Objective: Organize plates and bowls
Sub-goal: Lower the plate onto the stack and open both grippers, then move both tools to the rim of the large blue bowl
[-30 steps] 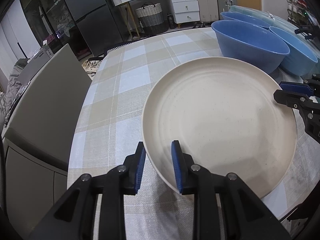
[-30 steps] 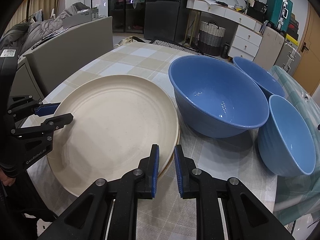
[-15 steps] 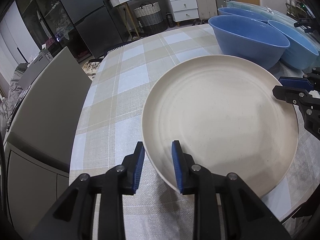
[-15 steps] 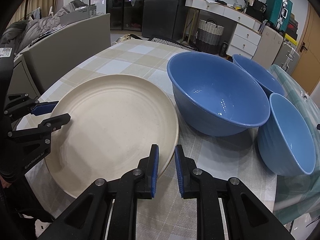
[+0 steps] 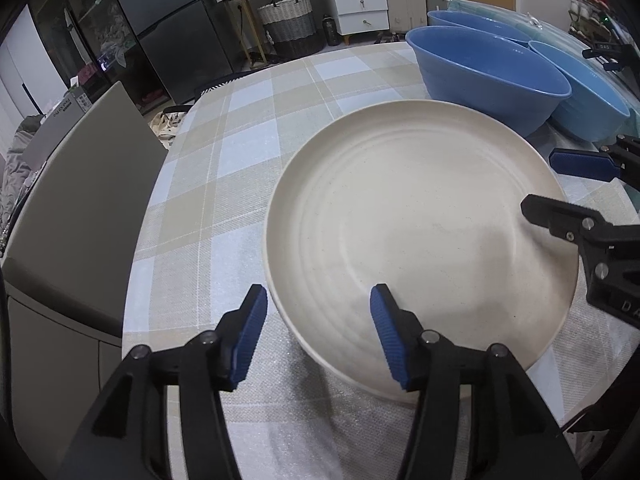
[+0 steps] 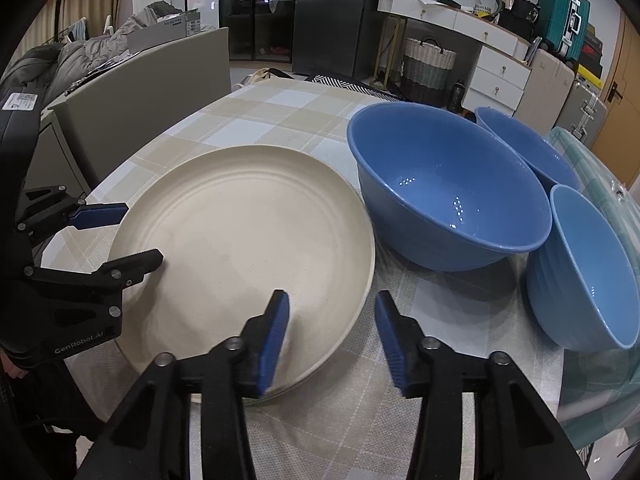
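So the checked table [image 6: 256,120] runs off the frame on every side. The cream plate [image 5: 420,220] sits on it near my edge; in the right view there looks to be a second rim under it, hard to tell. Just past the plate: big blue bowl [image 6: 440,192], then two smaller ones, partly cut off. My left gripper [image 5: 318,330] and right gripper [image 6: 332,336] have just been opening, both straddling the plate's rim, pads off it.

A lived-in home: a checked-cloth counter [image 6: 280,120] up close, a dark fridge [image 6: 328,16] and white drawers [image 6: 500,76] at the far wall, a laundry basket [image 6: 428,68], suitcases [image 6: 562,16] far right.
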{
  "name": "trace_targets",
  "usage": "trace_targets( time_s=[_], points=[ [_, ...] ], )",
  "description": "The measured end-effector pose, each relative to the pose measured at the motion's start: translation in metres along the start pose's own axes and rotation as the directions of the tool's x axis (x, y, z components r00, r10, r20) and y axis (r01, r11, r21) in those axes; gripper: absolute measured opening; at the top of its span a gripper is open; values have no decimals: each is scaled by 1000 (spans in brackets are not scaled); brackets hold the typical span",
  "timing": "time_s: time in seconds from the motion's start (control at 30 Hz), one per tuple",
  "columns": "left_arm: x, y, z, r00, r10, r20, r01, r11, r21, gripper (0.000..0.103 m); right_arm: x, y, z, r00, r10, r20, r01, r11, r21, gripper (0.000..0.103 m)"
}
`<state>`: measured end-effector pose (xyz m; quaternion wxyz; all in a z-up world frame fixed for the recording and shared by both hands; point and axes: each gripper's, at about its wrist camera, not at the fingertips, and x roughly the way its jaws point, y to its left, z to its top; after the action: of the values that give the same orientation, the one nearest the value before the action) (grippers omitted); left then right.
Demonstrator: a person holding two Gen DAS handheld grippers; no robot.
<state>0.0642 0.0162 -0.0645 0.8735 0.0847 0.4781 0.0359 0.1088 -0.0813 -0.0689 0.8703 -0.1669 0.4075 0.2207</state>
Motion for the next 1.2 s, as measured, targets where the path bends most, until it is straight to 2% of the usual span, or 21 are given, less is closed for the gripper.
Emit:
trace_targets(
  time_s=[0.07,0.1,0.17,0.23,0.33,0.47,0.6,0.87,1.2],
  points=[
    [-2,2,1,1000,-25,1,25,1000,-15,56,-2,0,1,1000,10,8,-10,1000,6,67],
    [-3,3,2,999,-35,3,35,999,-24,59,-4,-1,2,1000,13,14,-13,1000,10,78],
    [-5,7,3,999,-52,8,52,998,-44,68,-9,-1,4,999,13,33,-14,1000,10,83],
    [-9,12,5,998,-66,24,67,995,-77,96,-13,-1,7,999,13,43,-14,1000,7,89],
    [-16,18,8,997,-62,54,68,991,-114,100,-20,-2,10,998,2,63,-3,1000,6,101],
    [-24,24,14,995,-65,77,76,987,-144,103,-34,-5,14,995,17,102,-17,1000,1,102],
    [-34,27,24,989,-99,107,116,978,-173,103,-46,-8,17,990,29,135,-31,999,9,102],
    [-52,25,46,979,-125,159,153,972,-180,103,-78,-33,30,980,34,195,-46,997,56,102],
    [-85,19,92,949,-167,268,214,964,-155,103,-126,-82,54,964,-34,263,-1,991,135,102]
  ],
)
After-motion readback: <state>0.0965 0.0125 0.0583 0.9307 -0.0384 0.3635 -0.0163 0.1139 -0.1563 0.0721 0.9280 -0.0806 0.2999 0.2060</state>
